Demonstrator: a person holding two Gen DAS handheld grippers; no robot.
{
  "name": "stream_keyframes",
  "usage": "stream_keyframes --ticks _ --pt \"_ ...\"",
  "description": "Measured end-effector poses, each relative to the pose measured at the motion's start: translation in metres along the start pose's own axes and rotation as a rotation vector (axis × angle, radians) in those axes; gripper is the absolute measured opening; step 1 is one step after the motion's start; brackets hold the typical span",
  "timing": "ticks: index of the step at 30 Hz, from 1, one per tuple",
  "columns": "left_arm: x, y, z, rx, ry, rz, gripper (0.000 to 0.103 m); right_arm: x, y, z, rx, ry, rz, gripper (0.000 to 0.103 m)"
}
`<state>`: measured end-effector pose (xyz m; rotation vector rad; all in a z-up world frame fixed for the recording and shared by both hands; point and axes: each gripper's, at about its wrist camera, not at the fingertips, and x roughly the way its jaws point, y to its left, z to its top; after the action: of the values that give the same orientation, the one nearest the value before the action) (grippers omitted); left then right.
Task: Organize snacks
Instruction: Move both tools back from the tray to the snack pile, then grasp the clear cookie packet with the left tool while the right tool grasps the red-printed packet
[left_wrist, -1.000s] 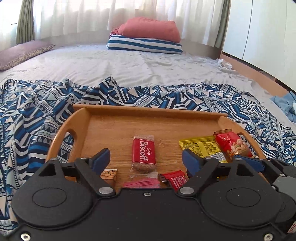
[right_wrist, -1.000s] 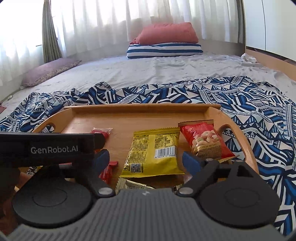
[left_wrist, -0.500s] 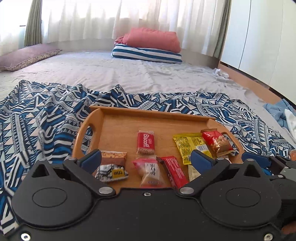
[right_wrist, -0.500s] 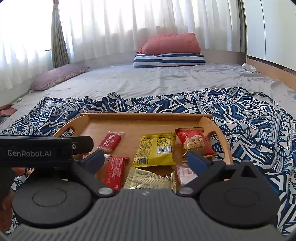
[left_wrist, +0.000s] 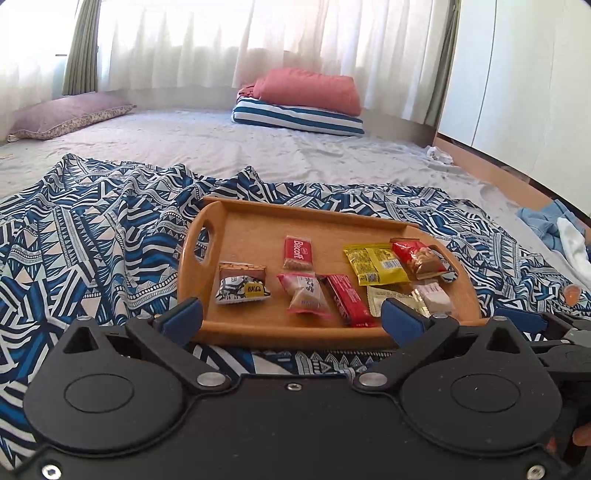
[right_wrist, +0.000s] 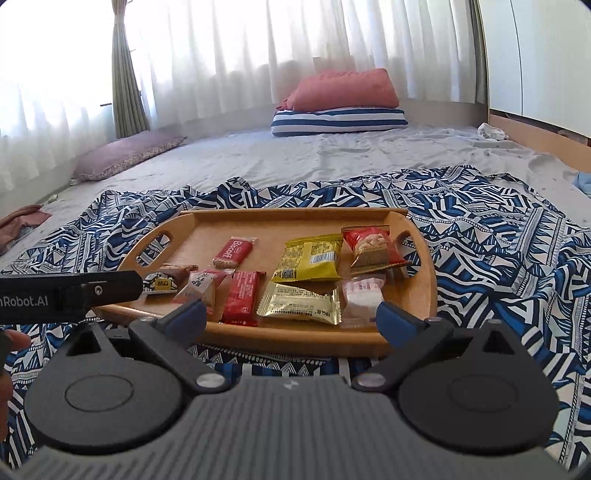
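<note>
Now both tools stand with jaws wide apart and nothing between them. The left gripper (left_wrist: 291, 314) fills the bottom of its view, and the right gripper (right_wrist: 290, 314) fills the bottom of its own, each short of the near rim of the tray (left_wrist: 295, 330). The snacks lie spread across the tray at mid-frame: a Biscoff (left_wrist: 297, 251) near the centre, a yellow pack (left_wrist: 375, 263) and a red nut pack (left_wrist: 419, 258) to the right, a red bar (left_wrist: 347, 300) and a pink sweet (left_wrist: 306, 293) nearer the rim, a wafer (left_wrist: 242, 282) at the left.

By my reading the sorting is done or nearly so, with every pack on the tray and none gripped. Any next move would call for a reach forward over the rim and a pinch on a thin, slippery wrapper.

Under the tray lies a blue patterned cloth (left_wrist: 92, 240) over a grey sheet (left_wrist: 221, 144). Stacked pillows (left_wrist: 306, 99) sit at upper centre before bright curtains (left_wrist: 258, 40); white cupboards (left_wrist: 517, 74) fill the upper right.
</note>
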<state>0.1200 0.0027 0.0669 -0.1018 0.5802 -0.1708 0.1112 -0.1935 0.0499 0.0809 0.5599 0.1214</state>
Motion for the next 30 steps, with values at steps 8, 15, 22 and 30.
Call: stream_keyframes --ticks 8,15,22,30 --pt "-0.017 -0.012 -0.018 0.047 -0.010 -0.003 0.103 -0.020 0.002 -0.021 -0.075 -0.006 -0.028 0.103" --pt "-0.028 -0.019 -0.039 0.042 0.012 -0.007 0.103 -0.037 -0.002 -0.042 -0.149 -0.025 -0.070 0.103" --pt "-0.044 -0.030 -0.063 0.044 0.021 -0.022 0.103 -0.056 -0.022 -0.067 -0.130 -0.049 -0.124 0.103" --pt "-0.040 -0.032 -0.090 0.002 0.079 0.037 0.097 -0.062 -0.042 -0.083 -0.120 -0.039 -0.185 0.103"
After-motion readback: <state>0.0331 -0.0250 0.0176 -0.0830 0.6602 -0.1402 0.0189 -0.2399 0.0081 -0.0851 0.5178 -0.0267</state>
